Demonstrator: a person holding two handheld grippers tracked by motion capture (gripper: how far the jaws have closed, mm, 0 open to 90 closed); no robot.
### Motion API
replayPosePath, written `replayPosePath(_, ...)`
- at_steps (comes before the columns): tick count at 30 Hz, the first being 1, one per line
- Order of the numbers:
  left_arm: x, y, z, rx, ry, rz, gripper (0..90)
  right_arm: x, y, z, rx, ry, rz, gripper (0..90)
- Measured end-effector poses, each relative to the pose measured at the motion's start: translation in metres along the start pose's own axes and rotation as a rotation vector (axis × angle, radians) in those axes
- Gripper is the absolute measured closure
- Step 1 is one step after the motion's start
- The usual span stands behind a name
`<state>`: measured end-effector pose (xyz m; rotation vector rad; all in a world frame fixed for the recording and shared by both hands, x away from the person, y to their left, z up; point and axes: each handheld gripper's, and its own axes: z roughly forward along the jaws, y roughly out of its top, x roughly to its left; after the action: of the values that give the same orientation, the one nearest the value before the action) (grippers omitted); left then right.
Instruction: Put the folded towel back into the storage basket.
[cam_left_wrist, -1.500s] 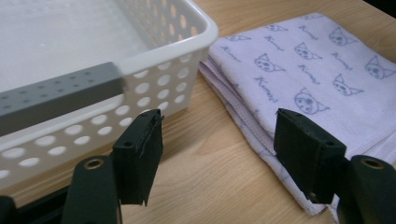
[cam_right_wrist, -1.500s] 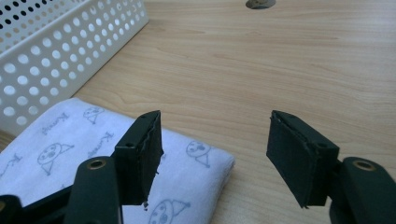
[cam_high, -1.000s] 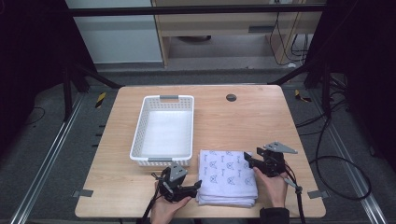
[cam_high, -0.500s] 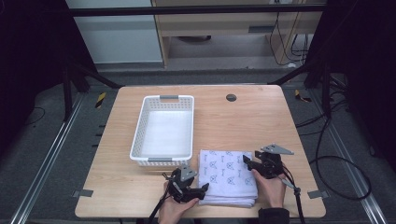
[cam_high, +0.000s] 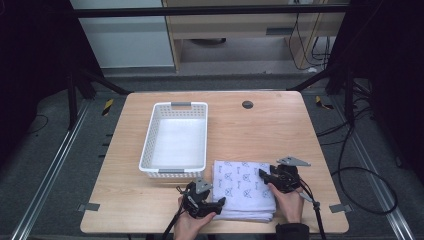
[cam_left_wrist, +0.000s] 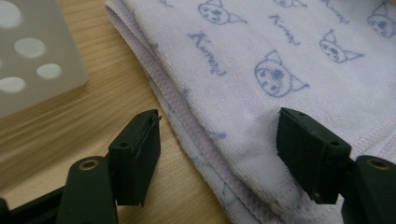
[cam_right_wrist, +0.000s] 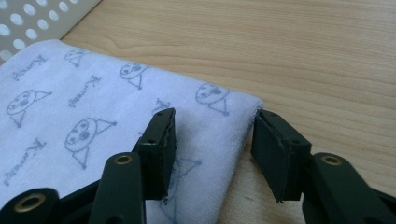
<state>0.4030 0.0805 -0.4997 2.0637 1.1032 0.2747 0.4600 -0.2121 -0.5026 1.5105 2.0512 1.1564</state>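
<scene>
Item: folded white towel with blue cat-face print, flat on wooden table, just beside white perforated basket | Left gripper: jaws wide, straddling towel's near-left corner, not clamped | Right gripper: jaws have just been closing, towel's right edge between them, pads not yet pressing.

An empty white perforated plastic basket is set left of centre on a light wooden table; cables are seen on the right floor.
</scene>
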Motion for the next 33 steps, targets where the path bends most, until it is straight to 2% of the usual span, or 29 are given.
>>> replayPosePath(2, -0.001, 0.0, 0.0, 0.0, 0.01, 0.007, 29.8, 0.0, 0.0, 0.001, 0.004, 0.0, 0.003, 50.4)
replayPosePath(5, -0.004, -0.001, 0.001, -0.005, 0.03, 0.017, 29.9, -0.002, 0.0, 0.003, 0.02, 0.009, 0.037, 50.8)
replayPosePath(7, -0.004, -0.001, 0.001, -0.005, 0.03, 0.015, 30.0, -0.002, -0.001, 0.003, 0.022, 0.009, 0.042, 51.4)
replayPosePath(8, -0.004, -0.001, 0.001, -0.007, 0.02, 0.01, 33.7, -0.002, -0.001, 0.004, 0.023, 0.014, 0.046, 52.3)
replayPosePath(9, -0.005, -0.002, 0.001, -0.021, -0.007, 0.002, 38.1, -0.002, -0.001, 0.004, 0.023, 0.019, 0.051, 52.8)
replayPosePath(10, -0.006, -0.002, 0.001, -0.023, -0.004, -0.001, 41.0, -0.002, -0.001, 0.004, 0.024, 0.023, 0.053, 53.6)
replayPosePath(15, -0.007, -0.001, 0.001, -0.018, -0.004, -0.015, 43.7, -0.002, -0.001, 0.004, 0.029, 0.032, 0.067, 58.5)
replayPosePath(18, -0.006, -0.001, 0.002, -0.016, -0.033, -0.027, 51.3, 0.0, -0.002, 0.004, 0.03, 0.031, 0.086, 62.3)
replayPosePath(22, -0.006, -0.002, 0.002, -0.022, -0.051, -0.047, 57.7, 0.002, -0.002, 0.003, 0.027, 0.033, 0.103, 66.8)
replayPosePath(27, -0.007, -0.002, 0.001, -0.028, -0.051, -0.04, 65.4, 0.004, -0.003, 0.003, 0.02, 0.025, 0.098, 70.6)
replayPosePath(29, -0.009, -0.001, 0.0, -0.029, -0.043, -0.019, 68.2, 0.005, -0.004, 0.003, 0.008, 0.024, 0.107, 72.5)
replayPosePath(31, -0.009, -0.001, 0.0, -0.027, -0.047, -0.019, 69.4, 0.006, -0.004, 0.003, 0.005, 0.019, 0.103, 73.1)
replayPosePath(32, -0.007, 0.0, 0.0, -0.026, -0.057, -0.033, 69.4, 0.007, -0.004, 0.002, 0.005, 0.015, 0.104, 73.9)
replayPosePath(33, -0.007, 0.0, 0.0, -0.026, -0.061, -0.037, 70.2, 0.008, -0.003, 0.002, 0.004, 0.004, 0.084, 74.5)
